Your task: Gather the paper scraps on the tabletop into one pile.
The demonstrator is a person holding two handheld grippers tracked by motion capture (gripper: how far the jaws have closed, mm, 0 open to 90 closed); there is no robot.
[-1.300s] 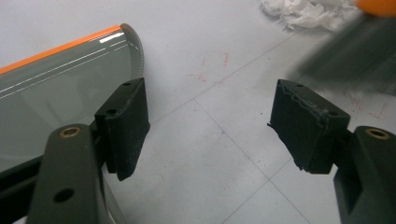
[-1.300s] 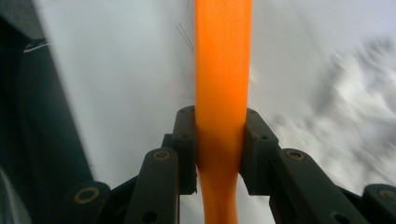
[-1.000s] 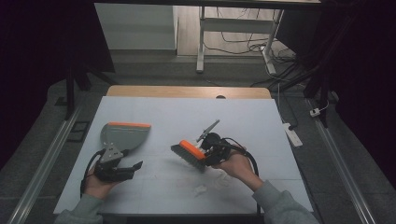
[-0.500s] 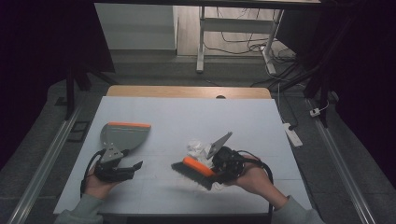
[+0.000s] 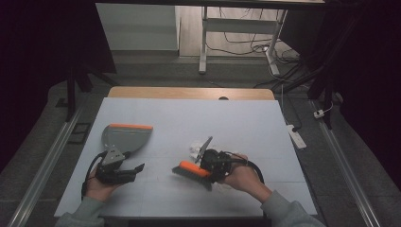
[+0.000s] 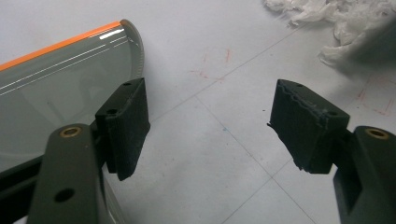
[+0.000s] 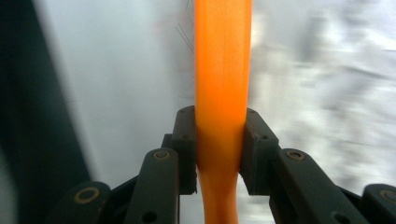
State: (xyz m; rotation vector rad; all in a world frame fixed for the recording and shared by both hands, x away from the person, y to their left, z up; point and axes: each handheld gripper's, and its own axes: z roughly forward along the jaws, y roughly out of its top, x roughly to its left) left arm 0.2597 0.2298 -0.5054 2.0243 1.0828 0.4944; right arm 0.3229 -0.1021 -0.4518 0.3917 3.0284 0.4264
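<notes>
High view, from left to right: a grey dustpan (image 5: 124, 137) with an orange front edge lies flat on the pale tabletop (image 5: 236, 118), left of the crumpled white paper (image 5: 195, 149), and its handle end runs toward the person's left hand (image 5: 97, 187). That hand carries the left gripper (image 5: 138, 167), which lies low on the tabletop, left of the paper and just behind the dustpan; whether its jaws touch the dustpan's handle cannot be told from above. Left gripper view shows its jaws standing wide apart with bare tabletop between them, the dustpan's clear grey scoop (image 6: 56, 93) beside the left jaw, and the paper (image 6: 345, 28) far off at the top right. Right of the dustpan, near the middle of the tabletop, the paper sits as a small wad. Just in front of the paper and touching or nearly touching it is a hand brush (image 5: 191, 169) with an orange handle and dark bristles, lying aslant. The right gripper (image 5: 208, 168) holds it: in the right gripper view its jaws are clamped on the brush's orange handle (image 7: 223, 84), which runs straight up between the pads (image 7: 184, 140). The right hand (image 5: 243, 177) sits right of the paper.
</notes>
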